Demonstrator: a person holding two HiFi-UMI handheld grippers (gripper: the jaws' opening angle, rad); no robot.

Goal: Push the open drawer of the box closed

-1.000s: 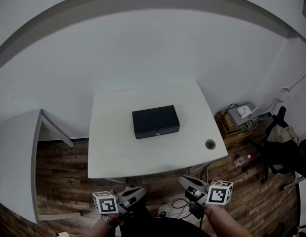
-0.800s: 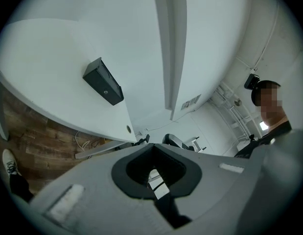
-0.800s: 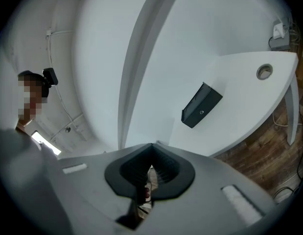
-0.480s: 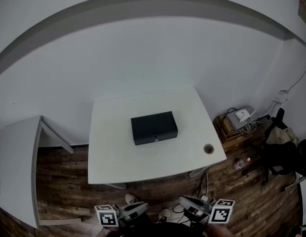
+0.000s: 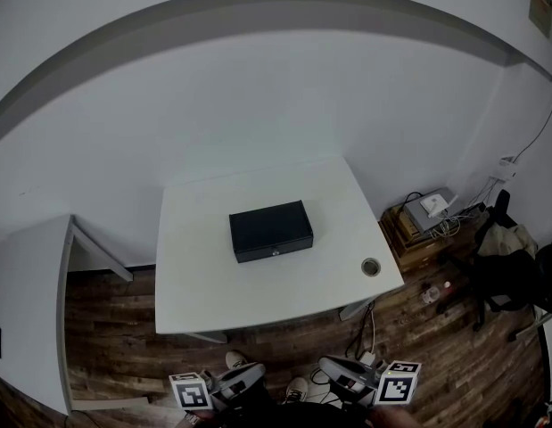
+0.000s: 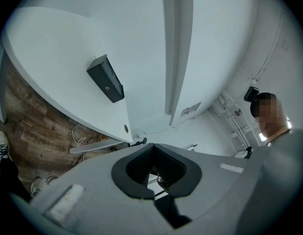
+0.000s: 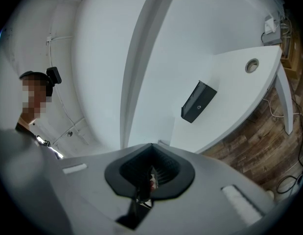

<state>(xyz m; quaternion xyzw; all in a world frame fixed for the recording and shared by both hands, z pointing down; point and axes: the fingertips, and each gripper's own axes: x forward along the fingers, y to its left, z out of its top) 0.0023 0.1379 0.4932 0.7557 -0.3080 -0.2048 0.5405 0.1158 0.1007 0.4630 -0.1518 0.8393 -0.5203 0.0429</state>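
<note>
- At the desk's centre: black box point(image 5: 270, 230) sits on the white table point(image 5: 204, 283), its front w/ a small round lock facing you. No drawer sticks out in any view; the front looks flush, i.e. as the task wants it.
- Low by your body, short of the table's near edge: left gripper point(image 5: 254, 373) and right gripper point(image 5: 329, 364) are held level, aimed roughly at the table and well apart from the box.
- Jaws: both pairs are pressed together w/ nothing between them. Closed tips suit a push, not a grab.
- Judgement: w/ the front flush, the pics show nothing left to push. Whether you closed it can't be told.
- Cable hole point(image 5: 371, 267) sits near the table's right front corner, apart from the box.
</note>
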